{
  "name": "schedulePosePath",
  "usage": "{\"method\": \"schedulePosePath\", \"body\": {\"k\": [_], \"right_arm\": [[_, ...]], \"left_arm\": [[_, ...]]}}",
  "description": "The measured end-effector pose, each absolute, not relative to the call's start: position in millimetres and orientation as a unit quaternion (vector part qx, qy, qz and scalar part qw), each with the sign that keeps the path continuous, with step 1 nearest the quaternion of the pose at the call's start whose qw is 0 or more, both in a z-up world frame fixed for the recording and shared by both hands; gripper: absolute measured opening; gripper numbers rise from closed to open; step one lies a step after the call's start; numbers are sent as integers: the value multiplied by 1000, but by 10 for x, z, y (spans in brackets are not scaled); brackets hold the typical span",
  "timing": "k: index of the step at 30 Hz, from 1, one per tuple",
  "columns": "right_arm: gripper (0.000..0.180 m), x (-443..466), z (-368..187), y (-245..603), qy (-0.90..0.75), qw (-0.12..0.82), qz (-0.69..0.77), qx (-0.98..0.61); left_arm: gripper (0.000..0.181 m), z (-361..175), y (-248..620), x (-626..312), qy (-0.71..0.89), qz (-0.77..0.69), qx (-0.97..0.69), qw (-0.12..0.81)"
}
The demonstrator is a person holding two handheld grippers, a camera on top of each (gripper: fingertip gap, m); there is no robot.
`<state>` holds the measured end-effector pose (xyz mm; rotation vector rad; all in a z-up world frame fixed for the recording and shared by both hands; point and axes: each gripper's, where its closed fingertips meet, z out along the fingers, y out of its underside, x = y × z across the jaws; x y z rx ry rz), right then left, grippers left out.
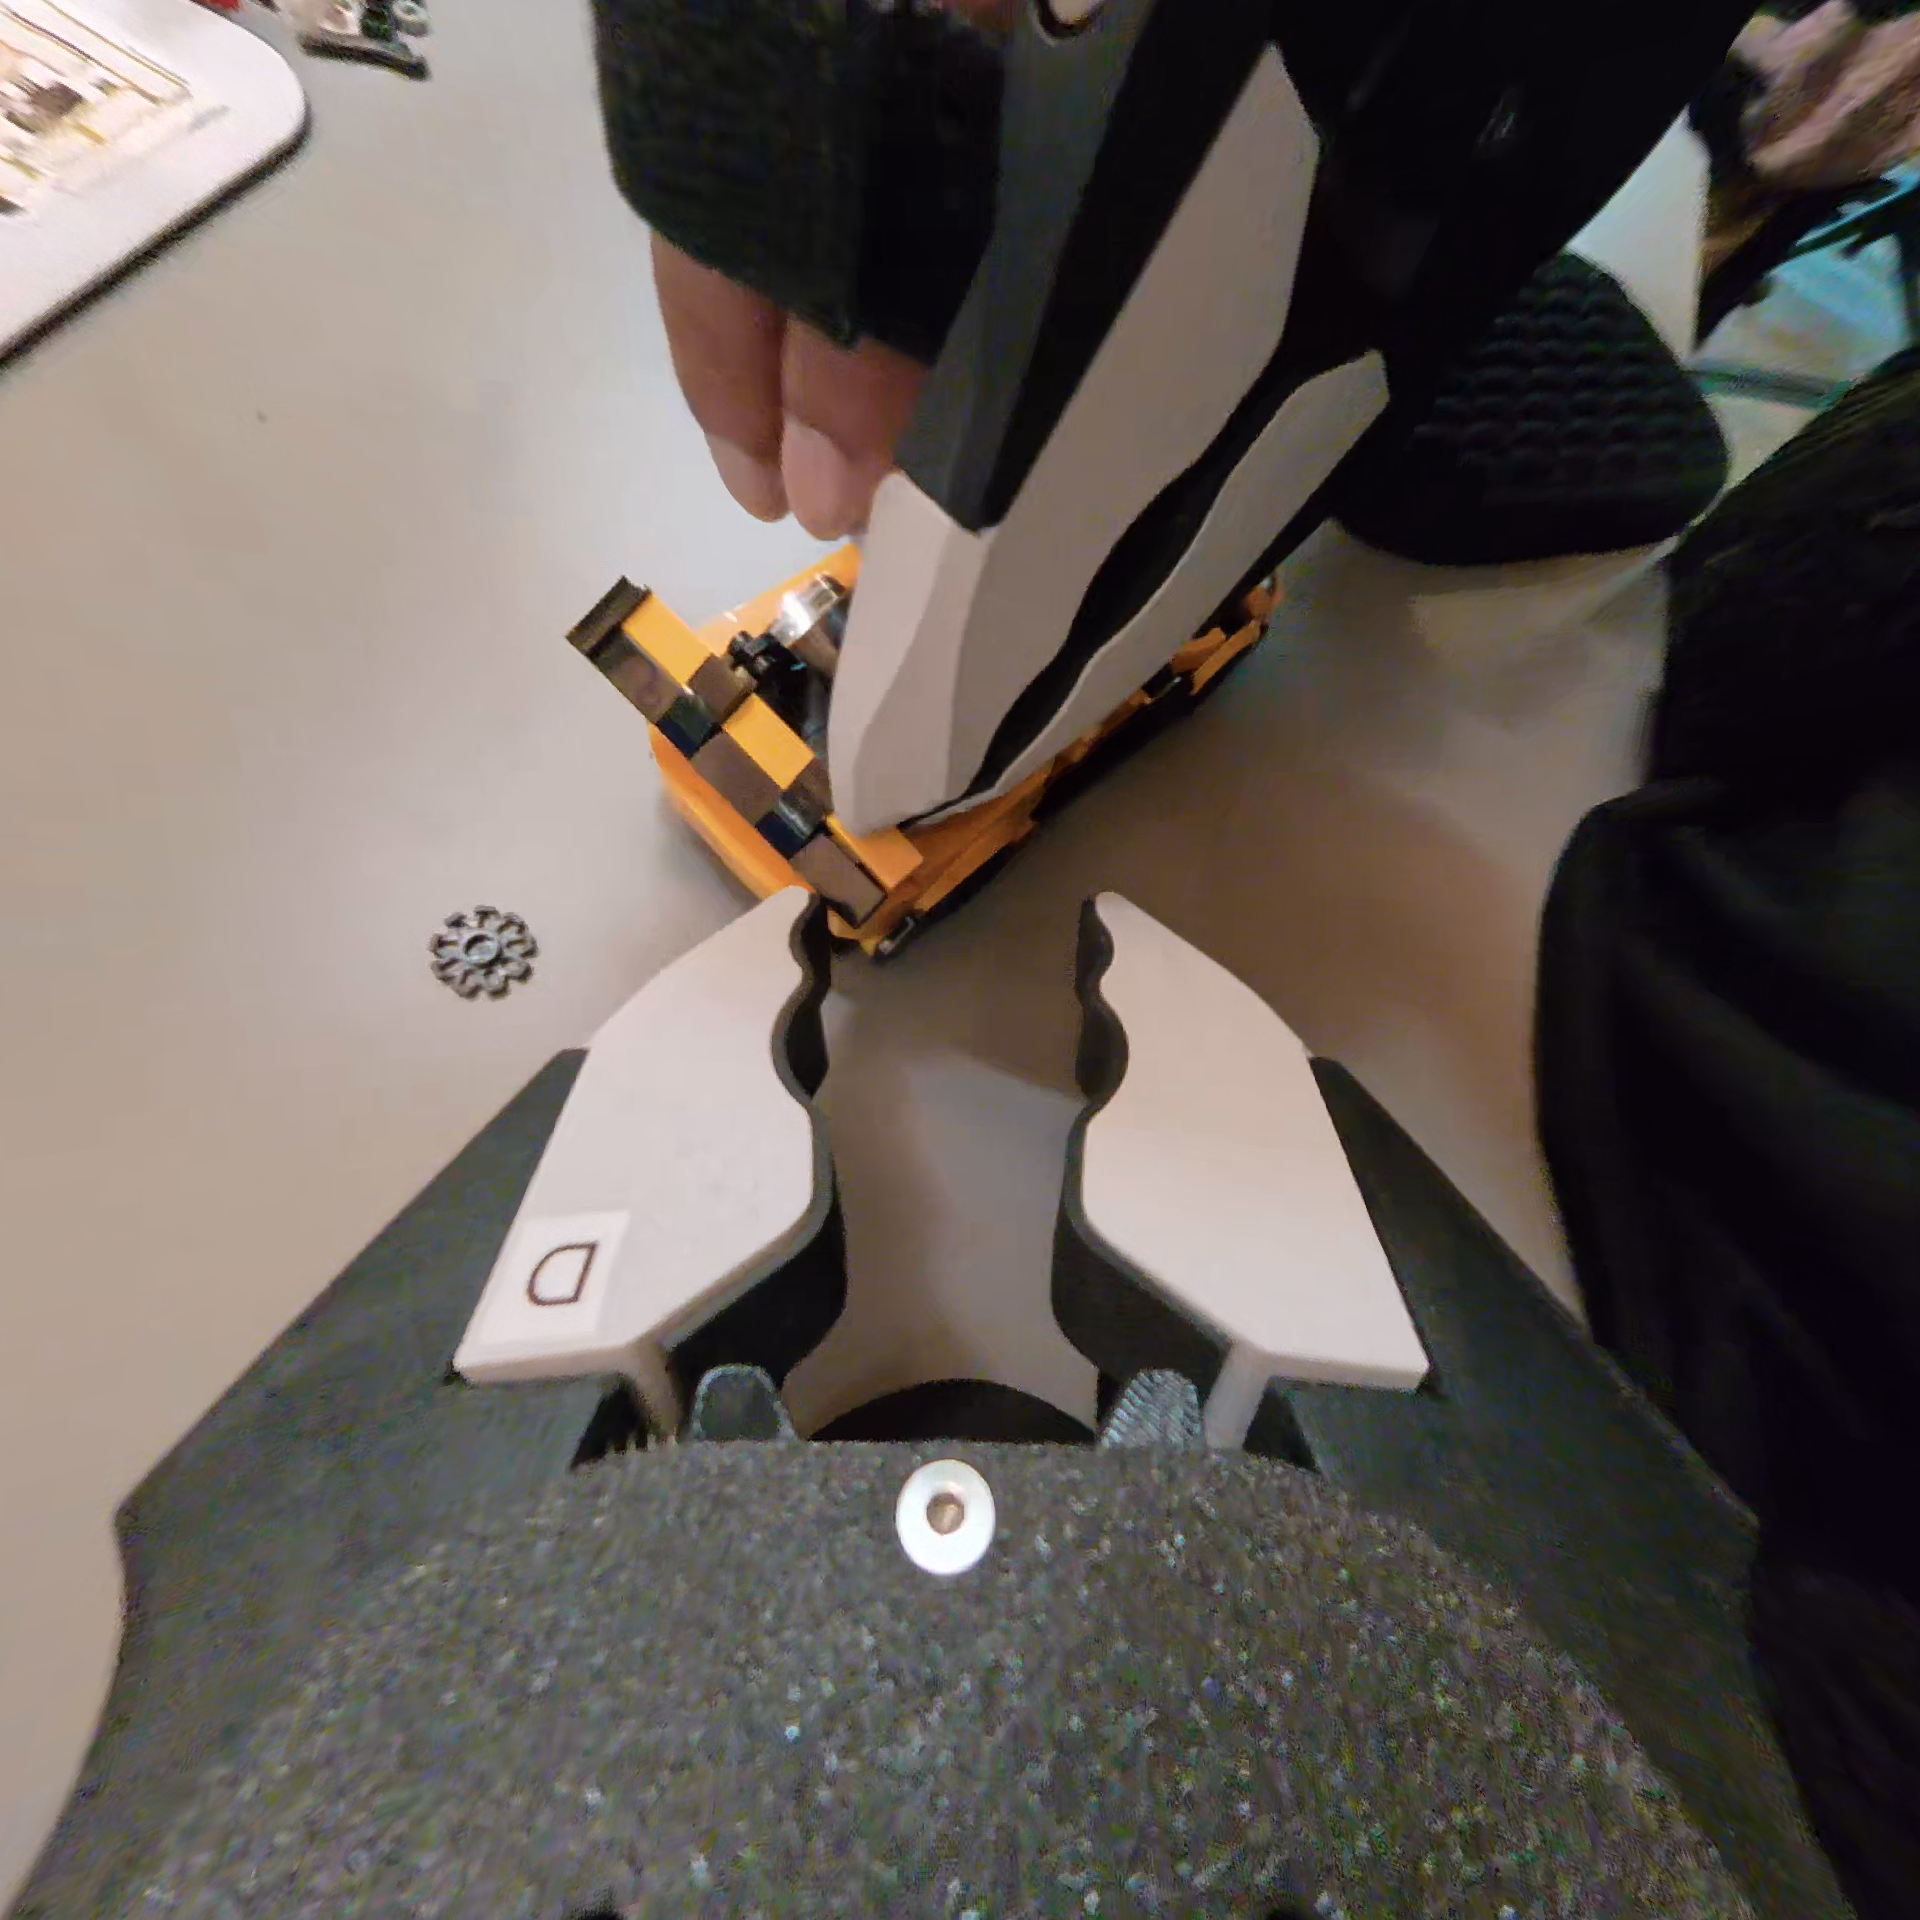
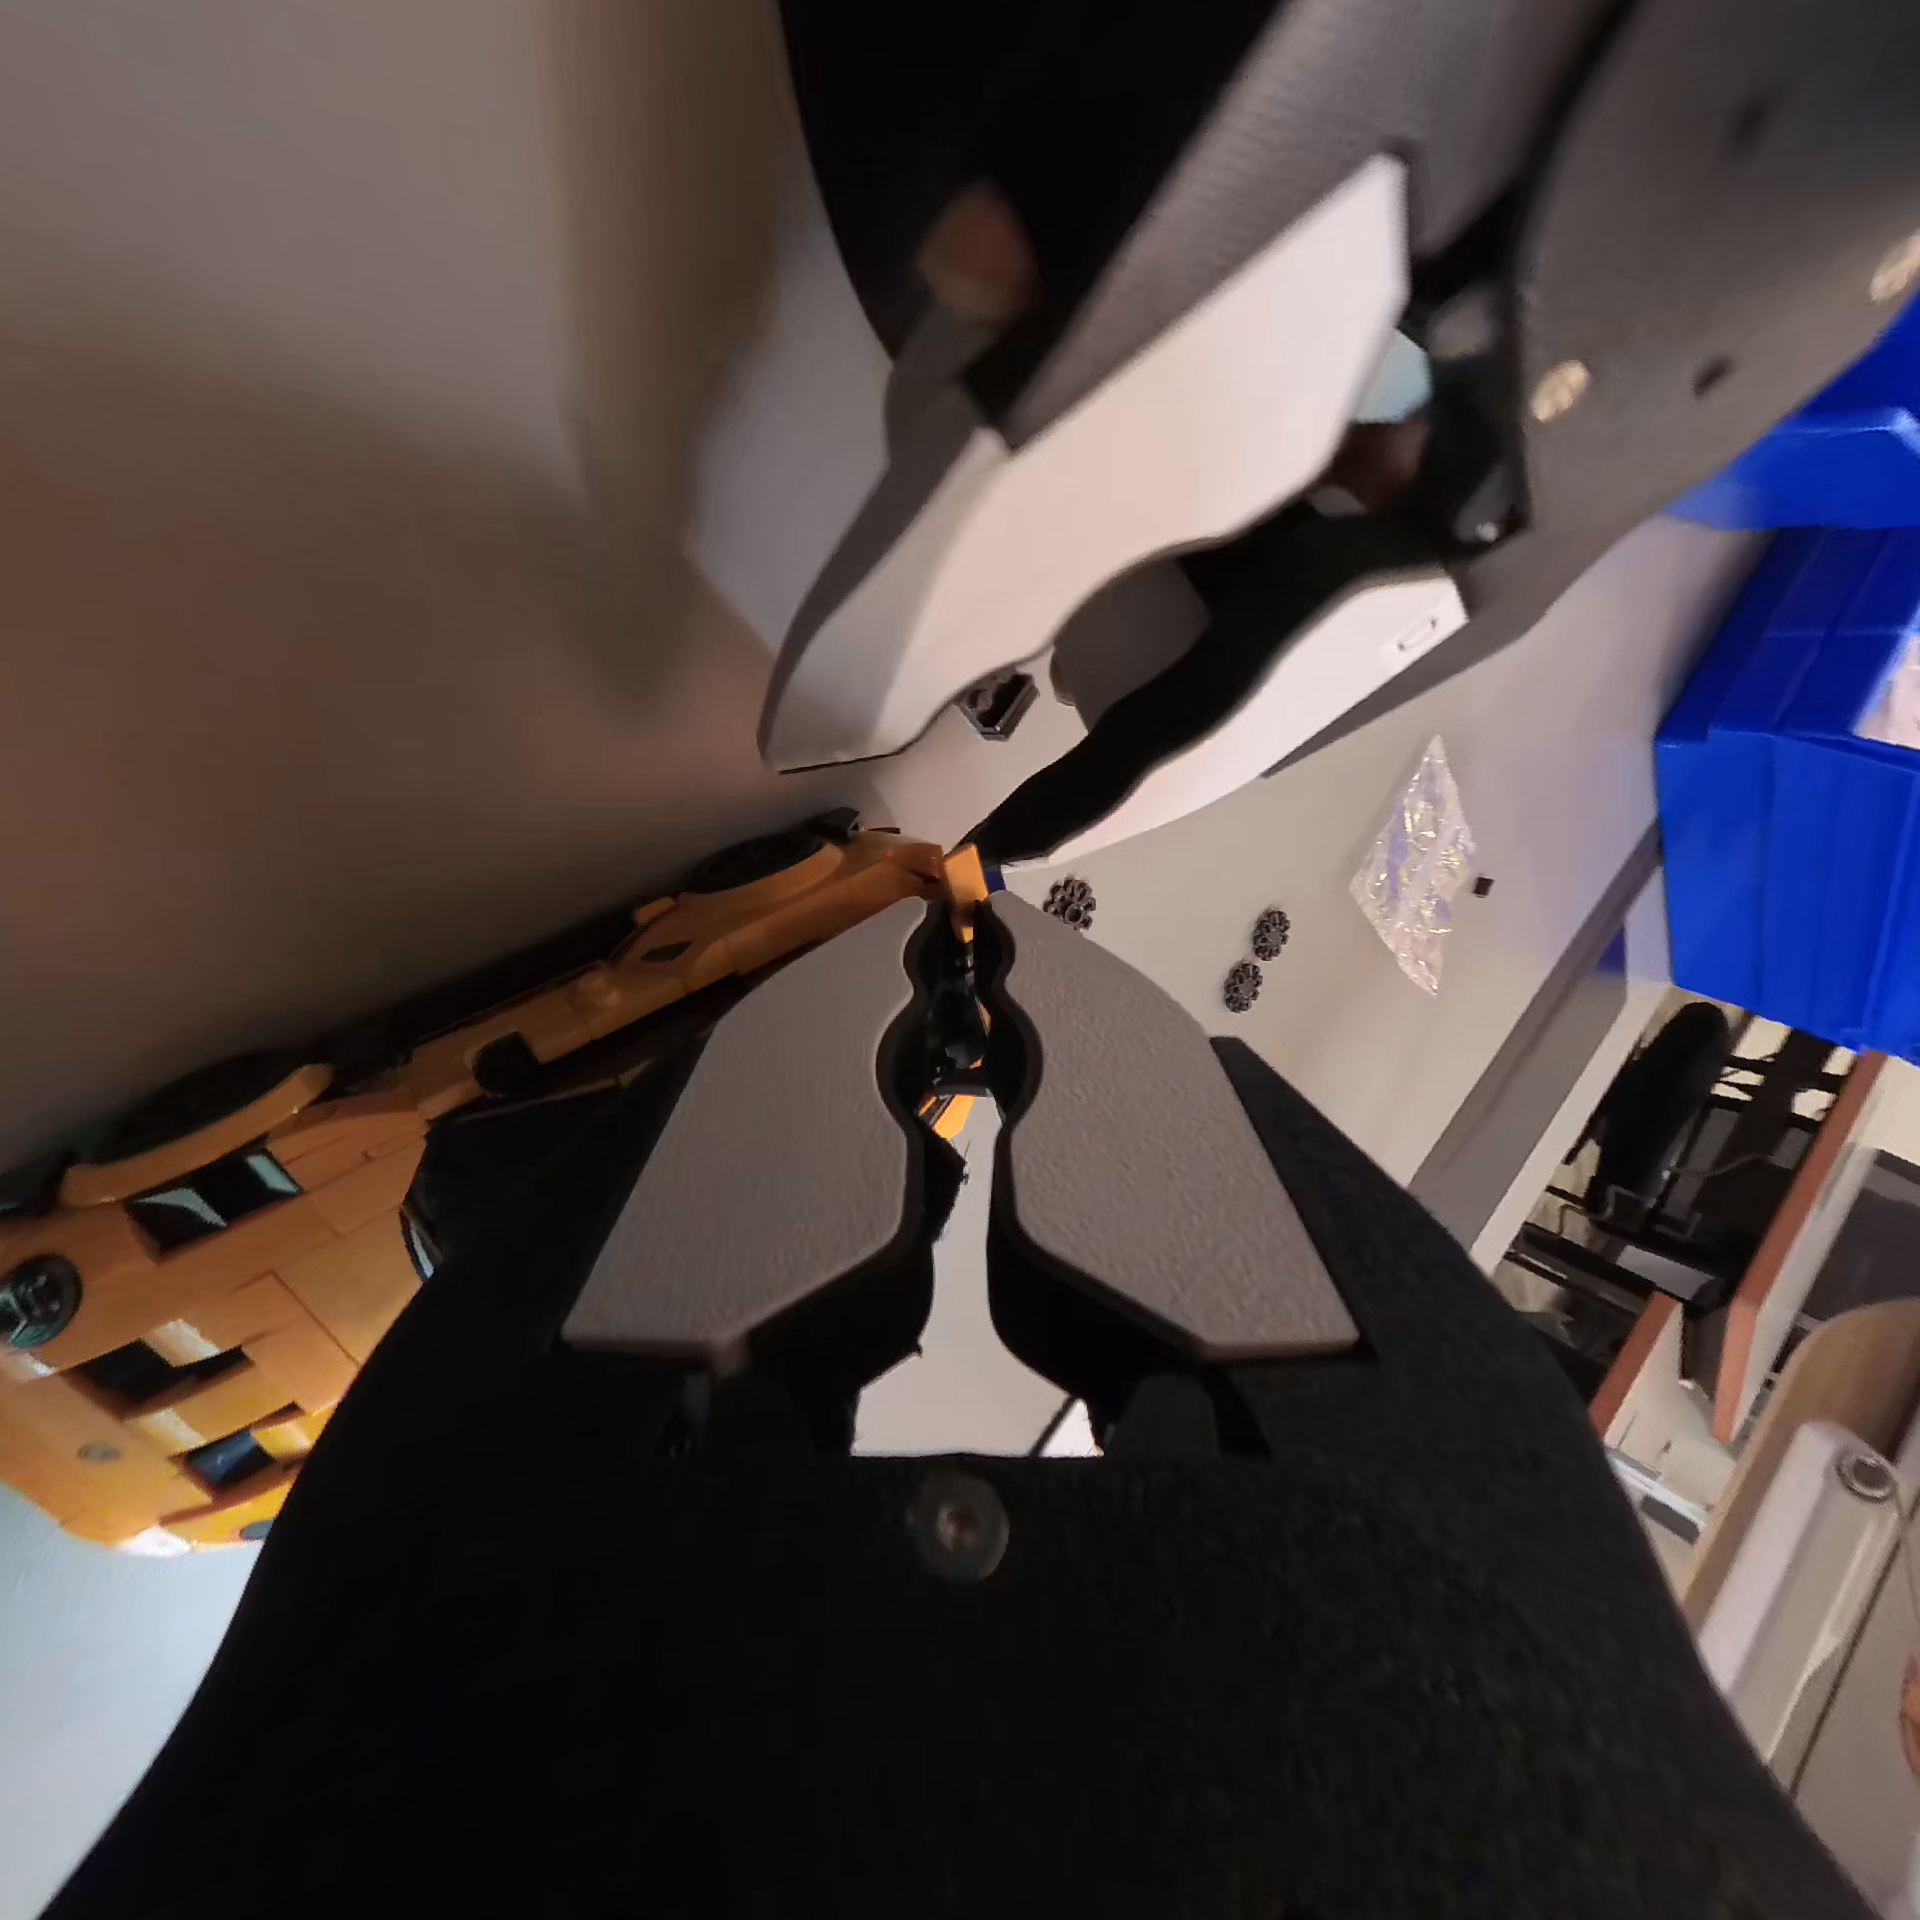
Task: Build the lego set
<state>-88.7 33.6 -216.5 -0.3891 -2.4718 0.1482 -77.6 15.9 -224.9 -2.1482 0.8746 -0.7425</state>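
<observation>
An orange and black lego car (image 1: 748,748) lies tilted on the grey table (image 1: 260,623). My right gripper (image 2: 961,920) is shut on one end of the car (image 2: 260,1247). In the left wrist view it comes down from above (image 1: 904,816), held by a hand (image 1: 779,395). My left gripper (image 1: 951,925) is open and empty just in front of the car, its left fingertip close to the car's corner. It also shows in the right wrist view (image 2: 894,800). A black spoked wheel piece (image 1: 483,951) lies on the table to its left.
A white board with a booklet (image 1: 104,156) lies at the far left. Three black wheel pieces (image 2: 1270,932) and a clear plastic bag (image 2: 1418,862) lie on the table. Blue bins (image 2: 1787,831) stand beyond them. A dark sleeve (image 1: 1745,1143) fills the right side. My left and right fingertips are right by each other. The black spoked wheel piece (image 1: 483,951) lies around 6 cm away from my left fingertips. It turns up in the right wrist view (image 2: 1078,905) as well.
</observation>
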Motion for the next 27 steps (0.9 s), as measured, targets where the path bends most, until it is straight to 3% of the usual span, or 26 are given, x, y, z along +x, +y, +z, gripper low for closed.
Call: {"method": "schedulePosePath", "body": {"k": [19, 27], "right_arm": [[5, -872, -2183, 349, -961, 202, 59, -178], [1, -864, -2161, 353, -961, 207, 54, -176]], "left_arm": [[47, -2222, 144, -771, 351, -361, -811, 296], [47, -2206, 160, -768, 348, -362, -812, 299]]}}
